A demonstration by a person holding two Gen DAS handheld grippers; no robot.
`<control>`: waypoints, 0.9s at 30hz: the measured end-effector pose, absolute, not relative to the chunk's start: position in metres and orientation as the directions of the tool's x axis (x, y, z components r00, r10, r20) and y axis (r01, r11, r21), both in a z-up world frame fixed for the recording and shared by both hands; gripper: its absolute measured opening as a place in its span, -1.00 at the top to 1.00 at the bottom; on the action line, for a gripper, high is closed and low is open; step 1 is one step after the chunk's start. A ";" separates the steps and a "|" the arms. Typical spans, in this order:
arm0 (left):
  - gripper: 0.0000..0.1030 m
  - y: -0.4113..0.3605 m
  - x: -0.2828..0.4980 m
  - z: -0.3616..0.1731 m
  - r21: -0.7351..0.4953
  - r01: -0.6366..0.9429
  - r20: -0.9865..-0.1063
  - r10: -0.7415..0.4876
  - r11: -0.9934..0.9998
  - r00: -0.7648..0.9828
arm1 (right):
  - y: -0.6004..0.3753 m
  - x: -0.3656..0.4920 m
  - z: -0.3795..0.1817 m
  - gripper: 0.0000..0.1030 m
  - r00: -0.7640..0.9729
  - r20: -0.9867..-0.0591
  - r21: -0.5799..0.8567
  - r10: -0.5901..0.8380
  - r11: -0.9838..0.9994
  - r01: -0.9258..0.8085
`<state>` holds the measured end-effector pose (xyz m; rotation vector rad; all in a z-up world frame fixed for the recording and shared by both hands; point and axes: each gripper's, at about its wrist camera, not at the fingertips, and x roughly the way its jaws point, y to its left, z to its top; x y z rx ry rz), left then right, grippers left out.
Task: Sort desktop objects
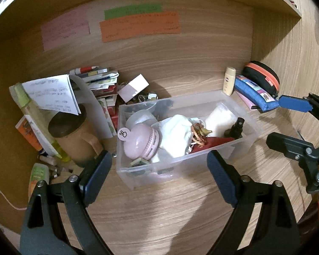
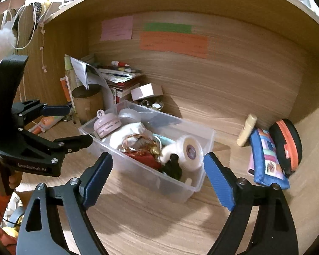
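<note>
A clear plastic bin (image 1: 138, 179) (image 2: 204, 140) stands on the wooden desk, holding a pink round case (image 1: 141, 141) (image 2: 106, 125), white cloth (image 1: 176, 136), a tape roll (image 2: 189, 150), a dark spray bottle (image 1: 236, 128) (image 2: 173, 166) and a red item. My left gripper (image 1: 159, 165) is open and empty, just in front of the bin; it also shows in the right wrist view (image 2: 74, 125). My right gripper (image 2: 157, 170) is open and empty, near the bin's near corner; it also shows in the left wrist view (image 1: 291, 123).
A brown lidded mug (image 1: 74, 136) (image 2: 89, 104), papers, books and tubes crowd the left. A white box (image 1: 134, 87) and metal clips lie behind the bin. A cream bottle (image 1: 229, 80) (image 2: 246, 132), a blue pouch (image 1: 255, 93) (image 2: 268, 159) and a black-orange case (image 1: 263, 74) (image 2: 287, 144) lean at right.
</note>
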<state>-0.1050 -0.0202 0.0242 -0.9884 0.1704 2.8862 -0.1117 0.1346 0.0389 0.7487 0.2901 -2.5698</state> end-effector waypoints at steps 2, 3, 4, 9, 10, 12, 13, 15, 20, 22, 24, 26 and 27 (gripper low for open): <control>-0.78 -0.017 -0.101 0.023 0.078 -0.108 -0.609 0.038 -0.991 -0.792 | 0.139 -0.109 0.037 -0.74 -0.753 -0.549 -0.062 -0.363 -0.880 0.470; -0.78 -0.016 -0.099 0.022 0.079 -0.101 -0.605 0.033 -0.992 -0.795 | 0.142 -0.108 0.036 -0.75 -0.754 -0.548 -0.057 -0.362 -0.883 0.466; -0.78 -0.015 -0.098 0.021 0.077 -0.093 -0.600 0.028 -0.993 -0.799 | 0.143 -0.107 0.035 -0.75 -0.755 -0.547 -0.051 -0.362 -0.885 0.462; -0.78 -0.015 -0.094 0.015 0.040 -0.076 -0.600 0.037 -0.996 -0.799 | 0.148 -0.108 0.027 -0.80 -0.748 -0.557 -0.015 -0.361 -0.896 0.444; -0.78 -0.016 -0.094 0.013 0.032 -0.075 -0.603 0.041 -0.997 -0.797 | 0.148 -0.108 0.025 -0.80 -0.751 -0.558 -0.018 -0.353 -0.899 0.437; -0.78 -0.017 -0.096 0.009 0.023 -0.067 -0.614 0.039 -0.997 -0.789 | 0.146 -0.108 0.021 -0.80 -0.752 -0.563 -0.026 -0.342 -0.902 0.430; -0.78 -0.018 -0.097 0.007 0.022 -0.063 -0.620 0.036 -0.998 -0.784 | 0.145 -0.108 0.019 -0.81 -0.750 -0.566 -0.026 -0.343 -0.902 0.432; -0.78 -0.019 -0.099 0.004 0.020 -0.049 -0.627 0.026 -0.999 -0.778 | 0.144 -0.108 0.015 -0.81 -0.742 -0.573 -0.018 -0.347 -0.901 0.434; -0.78 -0.026 -0.104 -0.001 -0.016 -0.032 -0.637 0.035 -0.999 -0.770 | 0.142 -0.111 0.012 -0.81 -0.727 -0.579 0.029 -0.369 -0.901 0.433; -0.78 -0.028 -0.105 -0.002 -0.019 -0.030 -0.638 0.035 -0.999 -0.769 | 0.141 -0.113 0.011 -0.81 -0.725 -0.579 0.036 -0.373 -0.900 0.434; -0.78 -0.029 -0.105 -0.002 -0.021 -0.030 -0.638 0.037 -0.999 -0.769 | 0.140 -0.115 0.011 -0.81 -0.723 -0.581 0.038 -0.374 -0.900 0.434; -0.78 -0.030 -0.106 -0.002 -0.024 -0.033 -0.638 0.041 -0.999 -0.769 | 0.139 -0.116 0.010 -0.81 -0.720 -0.584 0.039 -0.375 -0.899 0.436; -0.78 -0.031 -0.107 -0.002 -0.027 -0.033 -0.639 0.043 -0.999 -0.768 | 0.139 -0.116 0.010 -0.81 -0.719 -0.585 0.039 -0.375 -0.899 0.437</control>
